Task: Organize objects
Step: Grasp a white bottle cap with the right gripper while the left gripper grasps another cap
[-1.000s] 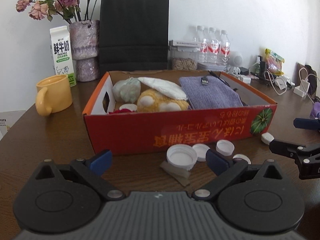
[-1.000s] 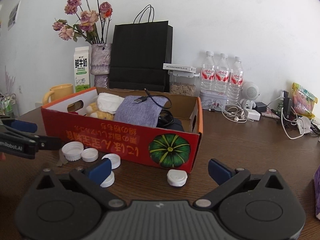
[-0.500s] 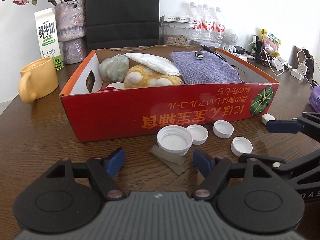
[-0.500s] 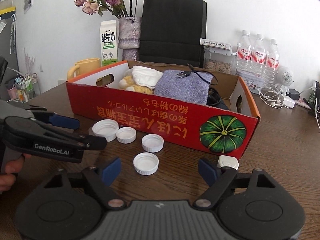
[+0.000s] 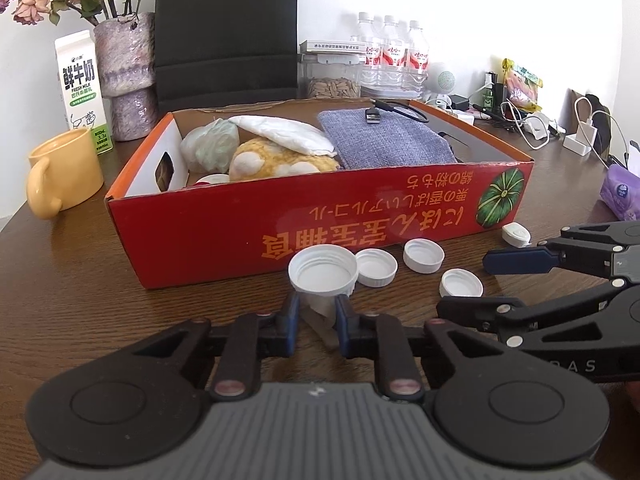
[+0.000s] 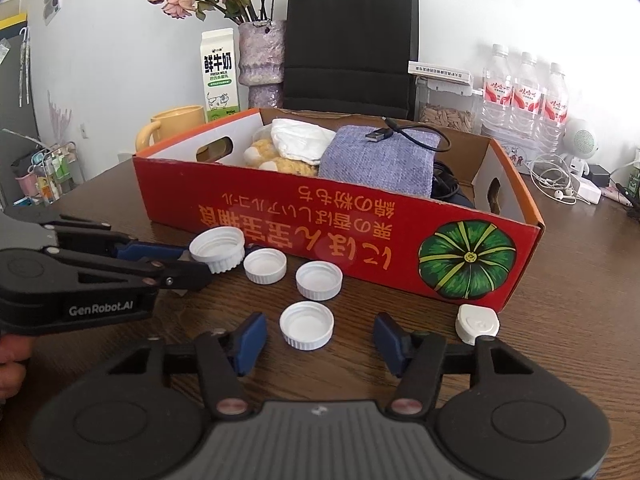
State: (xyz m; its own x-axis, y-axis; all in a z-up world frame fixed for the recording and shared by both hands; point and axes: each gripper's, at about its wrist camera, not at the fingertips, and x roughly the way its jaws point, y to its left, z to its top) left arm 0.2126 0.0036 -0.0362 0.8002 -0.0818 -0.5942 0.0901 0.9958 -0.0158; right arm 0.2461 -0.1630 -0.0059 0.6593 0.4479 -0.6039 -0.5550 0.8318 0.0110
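Observation:
A red cardboard box (image 5: 400,208) (image 6: 256,200) on the brown table holds a plush toy, a grey-blue cloth and a cable. Several white bottle caps lie in front of it. My left gripper (image 5: 314,322) (image 6: 188,266) is shut on the large white cap (image 5: 323,270) (image 6: 218,248), gripping its near wall. My right gripper (image 6: 316,338) (image 5: 472,280) is open, its fingers either side of a small white cap (image 6: 307,325) (image 5: 461,284). Two more small caps (image 6: 265,266) (image 6: 319,280) lie between. A white flip cap (image 6: 477,324) lies by the box corner.
A yellow mug (image 5: 64,178), a milk carton (image 5: 82,88), a flower vase (image 5: 128,76) and a black paper bag (image 5: 226,32) stand behind the box. Water bottles (image 6: 524,96), chargers and cables (image 5: 560,128) crowd the back right. A brownish scrap (image 5: 324,322) lies under the large cap.
My left gripper moved forward and shut on the large white cap. My right gripper moved in until its open fingers flank a small cap.

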